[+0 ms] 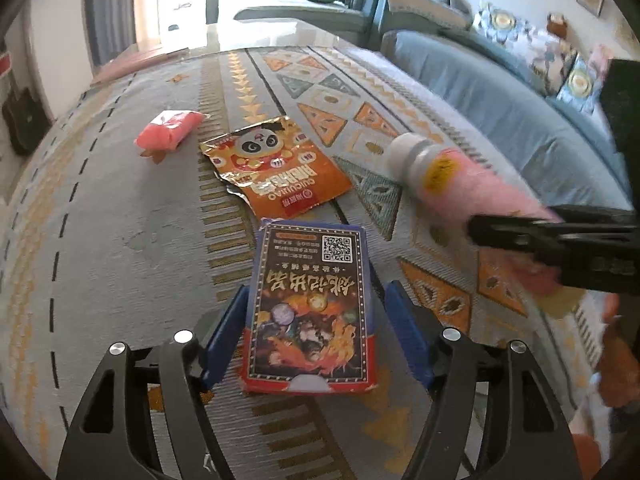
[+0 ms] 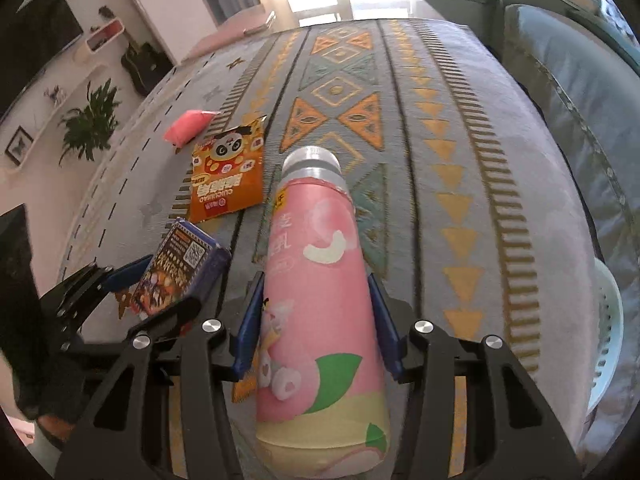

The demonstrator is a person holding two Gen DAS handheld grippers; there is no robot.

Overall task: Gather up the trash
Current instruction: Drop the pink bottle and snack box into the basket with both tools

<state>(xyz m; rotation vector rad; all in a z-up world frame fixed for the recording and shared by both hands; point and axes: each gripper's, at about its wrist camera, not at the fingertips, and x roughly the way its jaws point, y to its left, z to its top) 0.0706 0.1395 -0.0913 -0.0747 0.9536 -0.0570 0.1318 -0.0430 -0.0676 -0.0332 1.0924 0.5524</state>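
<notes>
My left gripper (image 1: 316, 300) stands around a dark card box (image 1: 312, 312) with a QR code, lying on the patterned rug; its blue fingers sit beside the box's long sides with small gaps. My right gripper (image 2: 316, 304) is shut on a pink peach-drink bottle (image 2: 316, 280) with a silver cap. In the left wrist view the bottle (image 1: 460, 180) shows at right, blurred. An orange panda snack wrapper (image 1: 272, 172) and a pink packet (image 1: 168, 130) lie farther off on the rug. The right wrist view also shows the box (image 2: 176, 268), wrapper (image 2: 228, 176) and packet (image 2: 190, 124).
A blue-grey sofa (image 1: 500, 112) runs along the rug's right side. A white slatted basket (image 2: 608, 332) sits at the right edge. A potted plant (image 2: 90, 120) and wall shelves stand at left. A glass-topped table (image 1: 272, 32) lies beyond the rug.
</notes>
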